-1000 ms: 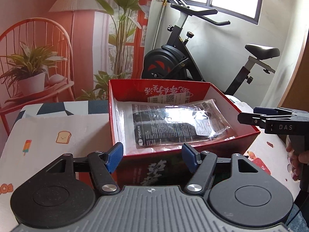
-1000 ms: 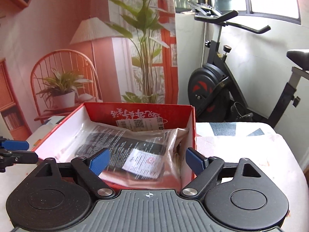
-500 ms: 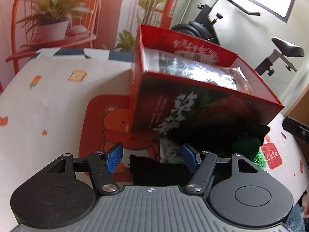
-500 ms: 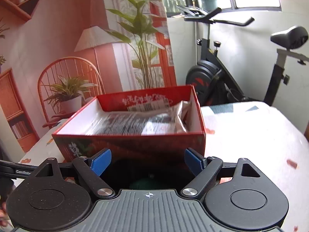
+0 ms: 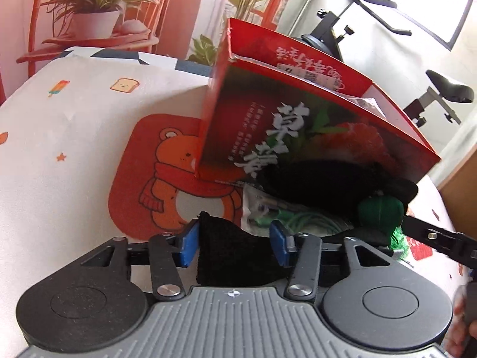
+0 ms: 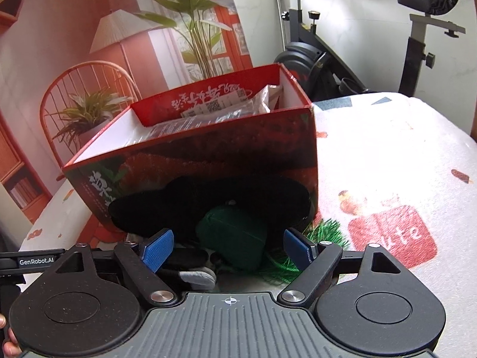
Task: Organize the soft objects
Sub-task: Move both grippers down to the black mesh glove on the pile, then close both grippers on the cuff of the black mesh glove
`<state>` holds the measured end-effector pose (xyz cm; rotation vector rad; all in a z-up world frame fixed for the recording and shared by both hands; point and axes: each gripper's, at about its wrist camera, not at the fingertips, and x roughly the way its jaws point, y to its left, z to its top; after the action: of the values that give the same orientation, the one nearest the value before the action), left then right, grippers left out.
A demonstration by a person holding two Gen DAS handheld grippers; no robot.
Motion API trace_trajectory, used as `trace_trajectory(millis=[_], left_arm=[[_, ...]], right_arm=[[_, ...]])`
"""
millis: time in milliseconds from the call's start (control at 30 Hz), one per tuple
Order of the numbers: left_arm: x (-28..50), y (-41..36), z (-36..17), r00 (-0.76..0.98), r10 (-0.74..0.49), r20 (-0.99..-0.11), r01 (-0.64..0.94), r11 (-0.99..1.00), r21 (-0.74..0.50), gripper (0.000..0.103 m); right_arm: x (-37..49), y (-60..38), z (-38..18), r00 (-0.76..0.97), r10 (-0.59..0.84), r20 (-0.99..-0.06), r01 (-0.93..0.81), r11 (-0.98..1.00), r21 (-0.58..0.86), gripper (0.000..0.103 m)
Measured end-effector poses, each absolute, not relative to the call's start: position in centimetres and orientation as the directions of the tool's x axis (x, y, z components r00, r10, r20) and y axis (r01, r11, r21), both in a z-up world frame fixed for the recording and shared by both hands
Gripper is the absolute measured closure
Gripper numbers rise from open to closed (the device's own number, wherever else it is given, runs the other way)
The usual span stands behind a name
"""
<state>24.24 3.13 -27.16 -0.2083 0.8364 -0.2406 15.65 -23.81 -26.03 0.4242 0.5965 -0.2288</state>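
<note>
A red cardboard box (image 5: pixel 298 131) stands on the table and holds clear plastic packets (image 6: pixel 220 110). In front of it lies a pile of soft things: a black knit piece (image 5: pixel 322 182), a green yarn ball (image 5: pixel 378 211) and a clear packet with green string (image 5: pixel 286 214). My left gripper (image 5: pixel 234 243) is open with a black fabric piece (image 5: pixel 235 256) lying between its blue pads, not squeezed. My right gripper (image 6: pixel 228 249) is open, its pads on either side of the green yarn ball (image 6: pixel 232 235) and close to it. Green fringe (image 6: pixel 325 232) lies to the right.
The table has a white printed cloth (image 5: pixel 59 137) and an orange bear mat (image 5: pixel 155 173). An exercise bike (image 6: pixel 342 59) stands behind the table. A wall mural with a chair and plants (image 5: pixel 98 15) is at the back left.
Both grippers have dropped from above the box down to the pile in front of it. The black fabric now lies between my left pads, the yarn ball between my right pads.
</note>
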Motion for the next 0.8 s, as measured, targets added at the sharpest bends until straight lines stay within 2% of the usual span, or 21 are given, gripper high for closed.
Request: trace_trajectory(millis=[200,667,800], left_arm=[[22.9,3.1,-27.8,0.647,-0.303,-0.7,0.128,0.948,-0.292,0.057],[21.6,4.4,-28.3,0.627,-0.326,-0.708,0.075,0.93,-0.361,0.057],[21.1,4.3,-27.8,0.634,-0.302,-0.712,0.075,0.94,-0.333,0.056]], right_arm=[[16.2,-22.8,-27.7,0.776,-0.047,-0.629,0.325,0.885,0.335,0.025],[15.4,-22.1,-28.5,0.755,0.035,-0.655,0.282,0.885,0.371,0.025],[15.1,-21.9,-28.4,0.759,0.044,-0.65,0.267,0.889,0.372,0.025]])
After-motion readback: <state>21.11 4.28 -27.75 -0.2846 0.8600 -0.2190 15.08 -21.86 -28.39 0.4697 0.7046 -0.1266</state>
